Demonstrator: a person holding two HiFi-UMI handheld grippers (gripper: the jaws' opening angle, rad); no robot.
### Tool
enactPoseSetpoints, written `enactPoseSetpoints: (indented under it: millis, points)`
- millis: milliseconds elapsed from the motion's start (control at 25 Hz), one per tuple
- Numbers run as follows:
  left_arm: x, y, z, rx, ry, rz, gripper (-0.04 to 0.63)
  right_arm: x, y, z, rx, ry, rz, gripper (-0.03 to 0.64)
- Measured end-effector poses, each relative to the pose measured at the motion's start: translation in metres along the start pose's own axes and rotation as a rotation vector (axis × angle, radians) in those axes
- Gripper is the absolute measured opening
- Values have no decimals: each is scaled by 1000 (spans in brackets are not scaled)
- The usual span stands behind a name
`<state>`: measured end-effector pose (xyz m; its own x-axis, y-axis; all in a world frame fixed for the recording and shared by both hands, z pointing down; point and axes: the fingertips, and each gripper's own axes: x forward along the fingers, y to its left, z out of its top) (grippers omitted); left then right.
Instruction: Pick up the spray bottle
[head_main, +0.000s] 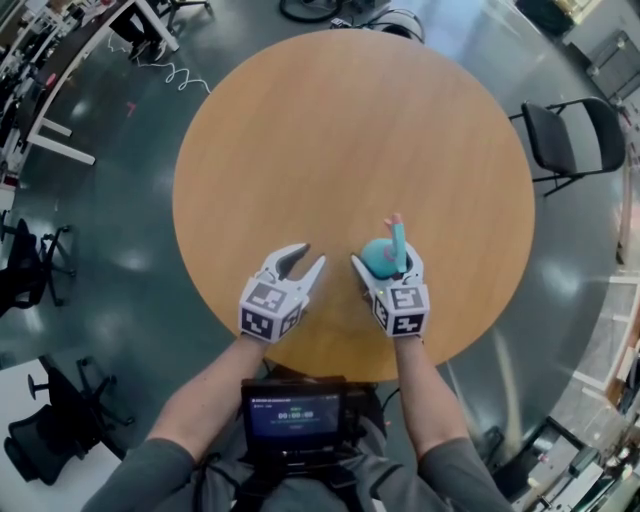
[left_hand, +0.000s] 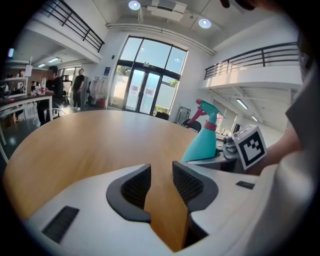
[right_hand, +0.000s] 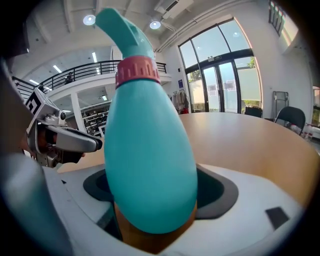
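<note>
Since its body is smooth, rounded and tapering, the spray bottle (right_hand: 149, 150) could slip down or tip out of the right gripper (head_main: 386, 268) on the lift. The pads bear on curved flanks low on the body, with the tall head above them.

- **Second risk:** too hard a squeeze probably dents the plastic wall.
- **Third risk:** the left gripper (head_main: 305, 256), just beside, knocks it. Its jaws stand narrowly apart, with only table between them.
- **Right gripper:** closed around the bottle's belly.
- **Item:** teal plastic bottle, pear-shaped, with a pink collar (right_hand: 137, 70) and a trigger head (right_hand: 122, 30) part teal, part pink. Upright.
- **Location:** near edge of the round wooden table (head_main: 330, 130), on the person's right. Whether the base is clear of the wood cannot be told.
</note>
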<state>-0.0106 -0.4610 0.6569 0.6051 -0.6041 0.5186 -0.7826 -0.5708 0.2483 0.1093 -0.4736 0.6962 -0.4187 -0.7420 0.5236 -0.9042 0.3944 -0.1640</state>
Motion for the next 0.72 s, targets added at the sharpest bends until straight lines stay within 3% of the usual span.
enactPoseSetpoints:
  millis: [360,720]
  points:
    - [-10,-1,7,16,-29,-22,138,-14,14,19,-29,-63,18,441]
    - [-31,-3,51,48,-128,-12,108,-48,13,79,-34,-160,15,440]
